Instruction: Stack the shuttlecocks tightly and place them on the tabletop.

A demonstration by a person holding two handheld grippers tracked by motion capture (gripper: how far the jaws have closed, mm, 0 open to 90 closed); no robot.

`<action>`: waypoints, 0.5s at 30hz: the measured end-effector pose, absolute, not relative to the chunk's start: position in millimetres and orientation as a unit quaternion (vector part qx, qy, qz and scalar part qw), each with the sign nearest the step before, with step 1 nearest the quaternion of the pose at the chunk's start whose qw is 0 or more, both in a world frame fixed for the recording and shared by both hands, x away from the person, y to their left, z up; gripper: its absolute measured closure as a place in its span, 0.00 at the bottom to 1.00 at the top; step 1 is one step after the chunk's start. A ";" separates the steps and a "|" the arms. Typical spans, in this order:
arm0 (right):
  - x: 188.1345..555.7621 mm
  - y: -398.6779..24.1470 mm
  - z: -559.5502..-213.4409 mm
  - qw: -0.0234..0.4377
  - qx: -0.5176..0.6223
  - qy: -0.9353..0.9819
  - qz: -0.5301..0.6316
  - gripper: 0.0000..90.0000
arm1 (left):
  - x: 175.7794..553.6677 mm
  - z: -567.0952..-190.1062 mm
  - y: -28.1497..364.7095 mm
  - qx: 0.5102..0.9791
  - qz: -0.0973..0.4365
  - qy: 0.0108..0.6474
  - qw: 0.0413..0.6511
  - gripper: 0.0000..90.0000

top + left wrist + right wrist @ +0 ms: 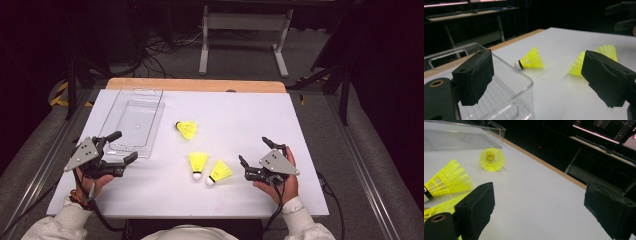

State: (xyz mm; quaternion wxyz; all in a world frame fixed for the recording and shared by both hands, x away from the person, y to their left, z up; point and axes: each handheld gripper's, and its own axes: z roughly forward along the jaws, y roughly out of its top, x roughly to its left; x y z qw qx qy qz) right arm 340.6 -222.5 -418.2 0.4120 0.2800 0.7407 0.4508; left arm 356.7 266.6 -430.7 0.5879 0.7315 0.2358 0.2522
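Both pairs of black jaws stand wide apart with nothing between their pads. The right gripper (255, 152) rests low over the white table (250, 115) near its front right corner, jaws aimed up and to the left; just beside it lie two yellow shuttlecocks, the nearest shuttlecock (219, 172) tilted with its white cork toward the person, the middle shuttlecock (198, 164) a little to its left, cork also toward the front edge. A third, the far shuttlecock (187, 129), lies on its side nearer the table's middle, well apart from both grippers. The left gripper (123, 146) hovers at the near end of a clear plastic tray (132, 122), one jaw over the tray's rim as its own camera shows, the other over bare tabletop. The table is a white sheet with a strip of bare wood (195, 85) along its far edge, standing on grey floor with dark cables and a white metal frame (245, 35) behind; the room beyond is dark, with lit monitors (604, 130) at one side. In the left gripper view a jaw hides part of the nearer shuttlecocks, and in the right gripper view they are cut off at the left edge. The person's hands come in from the bottom, white sleeves at the wrists, each palm wrapped round a gripper's handle with the grey plate uppermost.
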 end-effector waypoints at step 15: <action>349.2 -225.1 -418.7 0.398 0.305 0.739 0.449 0.15 | 346.2 -442.2 263.8 0.767 0.244 0.209 0.555 0.11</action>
